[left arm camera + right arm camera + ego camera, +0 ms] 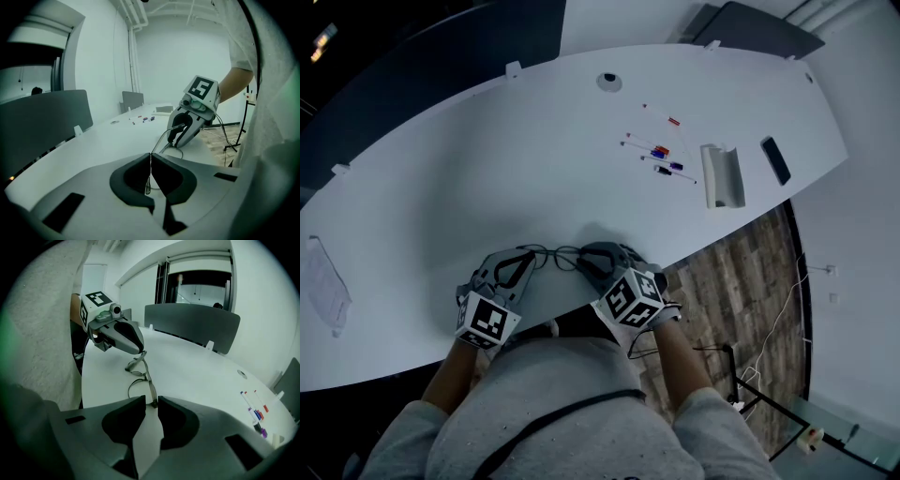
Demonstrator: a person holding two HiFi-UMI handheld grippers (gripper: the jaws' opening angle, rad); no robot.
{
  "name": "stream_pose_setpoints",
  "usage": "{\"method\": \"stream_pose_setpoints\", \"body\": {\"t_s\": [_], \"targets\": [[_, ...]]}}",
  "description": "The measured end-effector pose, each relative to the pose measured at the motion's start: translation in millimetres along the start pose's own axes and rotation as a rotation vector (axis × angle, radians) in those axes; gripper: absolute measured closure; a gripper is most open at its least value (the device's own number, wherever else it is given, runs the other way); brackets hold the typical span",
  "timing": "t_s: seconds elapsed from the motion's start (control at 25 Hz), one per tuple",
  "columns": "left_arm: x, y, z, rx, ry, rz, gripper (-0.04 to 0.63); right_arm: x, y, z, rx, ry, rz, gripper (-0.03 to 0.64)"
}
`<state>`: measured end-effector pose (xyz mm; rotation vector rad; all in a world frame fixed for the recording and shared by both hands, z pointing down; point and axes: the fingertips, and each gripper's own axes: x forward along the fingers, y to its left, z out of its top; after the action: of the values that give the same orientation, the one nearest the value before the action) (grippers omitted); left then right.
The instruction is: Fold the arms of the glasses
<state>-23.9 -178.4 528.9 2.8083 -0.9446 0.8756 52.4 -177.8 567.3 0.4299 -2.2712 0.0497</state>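
Observation:
A thin-framed pair of glasses (555,253) lies on the white table (469,159) at its near edge, between my two grippers. My left gripper (151,157) is shut on the tip of one thin arm (149,176), which runs up between its pads. In the right gripper view the lenses (137,389) rest on the table, with the frame's near end in the gap of my right gripper (151,401). Its jaws stand apart, not pressing on it. Each gripper shows in the other's view: left gripper (133,344), right gripper (180,136).
Several markers (661,155) lie far right on the table, beside a white tray (722,175) and a black phone (775,159). A round grommet (609,82) sits at the far edge and a paper (323,281) at the left. Wooden floor (741,281) lies right of the table's edge.

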Motion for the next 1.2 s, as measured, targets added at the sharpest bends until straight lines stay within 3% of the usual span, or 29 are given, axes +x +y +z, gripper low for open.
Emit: {"method": "stream_pose_setpoints", "body": {"t_s": [0.48, 0.92, 1.0, 1.12, 1.2], "targets": [[19.7, 3.3, -0.1, -0.015, 0.036, -0.019, 0.580, -1.4, -3.5, -2.4, -0.014, -0.037, 0.014, 0.523], [30.6, 1.5, -2.4, -0.019, 0.063, -0.035, 0.580, -20.0, 0.7, -22.2, 0.059, -0.051, 0.113, 0.484], [32.8, 0.8, -1.5, -0.023, 0.066, -0.039, 0.580, -30.1, -5.1, -17.7, 0.126, -0.102, 0.113, 0.485], [35.2, -0.7, 0.1, -0.024, 0.068, -0.042, 0.580, -46.5, -15.9, 16.0, 0.268, -0.263, 0.118, 0.485], [37.6, -2.0, 0.0, -0.020, 0.070, -0.046, 0.580, -47.3, -12.9, 42.2, 0.262, -0.337, 0.133, 0.496]]}}
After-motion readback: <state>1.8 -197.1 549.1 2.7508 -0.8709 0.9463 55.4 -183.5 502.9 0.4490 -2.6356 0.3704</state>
